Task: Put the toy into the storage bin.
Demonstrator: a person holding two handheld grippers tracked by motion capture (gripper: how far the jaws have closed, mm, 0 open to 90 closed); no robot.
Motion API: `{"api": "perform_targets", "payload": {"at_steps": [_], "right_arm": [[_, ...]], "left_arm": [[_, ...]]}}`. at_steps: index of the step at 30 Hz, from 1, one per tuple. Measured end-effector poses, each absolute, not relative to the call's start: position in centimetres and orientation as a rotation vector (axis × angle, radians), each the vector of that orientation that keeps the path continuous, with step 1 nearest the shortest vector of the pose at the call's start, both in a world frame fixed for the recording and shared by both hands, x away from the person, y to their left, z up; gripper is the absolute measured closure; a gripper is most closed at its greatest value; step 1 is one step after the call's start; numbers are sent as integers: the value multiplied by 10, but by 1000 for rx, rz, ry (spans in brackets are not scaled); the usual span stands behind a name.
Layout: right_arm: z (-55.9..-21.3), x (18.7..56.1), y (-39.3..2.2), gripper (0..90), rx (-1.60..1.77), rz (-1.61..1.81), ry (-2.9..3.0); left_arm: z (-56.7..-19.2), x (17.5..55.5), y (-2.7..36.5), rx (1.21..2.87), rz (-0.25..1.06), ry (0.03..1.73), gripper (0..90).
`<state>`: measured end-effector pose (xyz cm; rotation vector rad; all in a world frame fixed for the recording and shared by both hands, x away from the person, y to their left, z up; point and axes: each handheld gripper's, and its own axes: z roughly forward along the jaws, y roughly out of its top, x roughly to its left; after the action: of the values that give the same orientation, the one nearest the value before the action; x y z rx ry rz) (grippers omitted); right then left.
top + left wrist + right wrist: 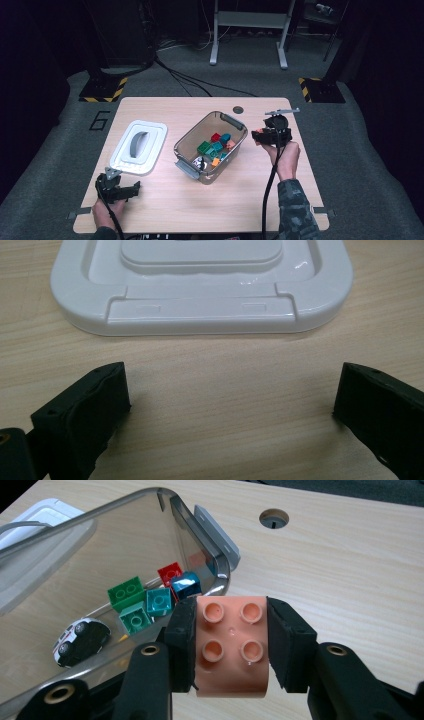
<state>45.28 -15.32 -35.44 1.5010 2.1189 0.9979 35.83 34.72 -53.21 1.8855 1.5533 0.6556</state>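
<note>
A pink four-stud brick (pixel 231 642) sits clamped between the jaws of my right gripper (pixel 230 645), studs facing the camera. In the high view that gripper (pixel 261 133) hovers just right of the clear plastic bin (pixel 184 145), above the table. The bin (pixel 60 545) holds green, teal, red and blue bricks (pixel 150 597) and a small white and black toy car (pixel 81 641). My left gripper (pixel 131 190) rests low near the front left of the table, jaws wide apart with bare wood between them. Its view (pixel 227 405) faces the near edge of the white lid (pixel 200 300).
The white lid (pixel 138 146) with a grey handle lies flat left of the bin. A cable hole (pixel 238 109) sits in the table near its far edge. Grey latches (pixel 186 169) stick out from the bin's ends. Bare wood lies right of the bin.
</note>
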Motion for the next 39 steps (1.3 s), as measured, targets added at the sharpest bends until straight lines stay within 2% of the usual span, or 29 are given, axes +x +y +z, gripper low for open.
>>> {"api": "perform_targets", "payload": {"at_steps": [19, 29, 39], "right_arm": [[-331, 476, -113, 588, 1368, 1032, 2181], [-349, 495, -87, 587, 1340, 1013, 2256], [-373, 503, -79, 587, 1344, 943, 2330]], "left_arm": [[-532, 358, 347, 1885, 655, 1554, 11], [-532, 358, 347, 1884, 655, 1554, 12], [-532, 358, 347, 1884, 656, 1554, 12]]}}
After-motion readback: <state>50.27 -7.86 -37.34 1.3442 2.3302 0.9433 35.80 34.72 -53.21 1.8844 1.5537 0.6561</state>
